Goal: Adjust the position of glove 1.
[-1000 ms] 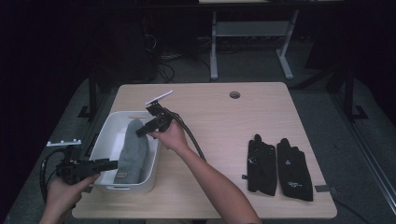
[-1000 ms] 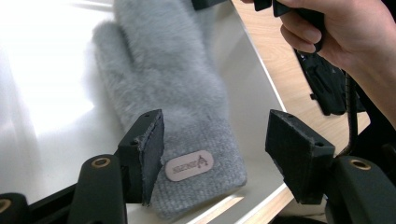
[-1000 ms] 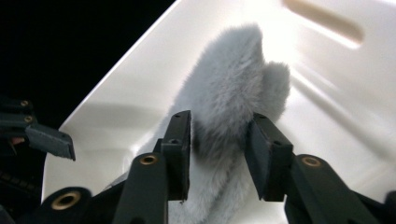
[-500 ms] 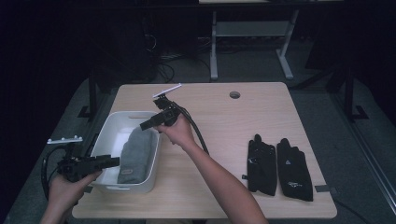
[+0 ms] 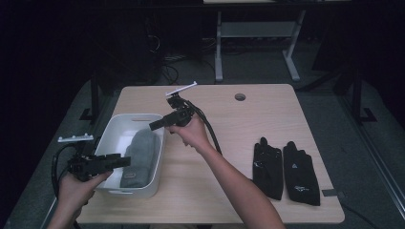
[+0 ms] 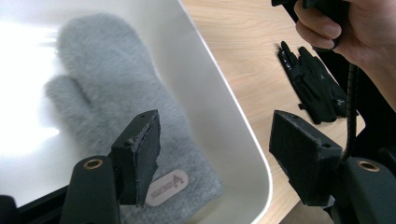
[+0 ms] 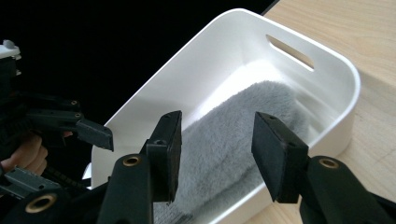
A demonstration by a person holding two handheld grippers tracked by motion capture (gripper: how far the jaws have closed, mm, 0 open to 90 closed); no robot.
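Note:
A grey fuzzy mitten (image 5: pixel 141 155) lies flat inside the white bin (image 5: pixel 133 117) on the left of the table, label patch up (image 6: pixel 164 184). My right gripper (image 5: pixel 154 126) hovers over the bin's right rim and points down-left at the mitten (image 7: pixel 243 121). Its jaws (image 7: pixel 217 140) have just been opening and stand open with nothing between them. My left gripper (image 5: pixel 125 161) is at the bin's near-left corner, above the mitten's cuff. Its jaws (image 6: pixel 215 154) have also just been opening and are open and empty.
Two black gloves (image 5: pixel 286 169) lie side by side on the right part of the wooden table (image 5: pixel 267 124). A round cable hole (image 5: pixel 240 97) is near the far edge. The right gripper's cable (image 5: pixel 210 133) trails along the forearm.
The right gripper let the mitten's raised end down, then lifted and drew back to the right over the bin's rim. The mitten now lies flat. The left gripper shifted slightly.

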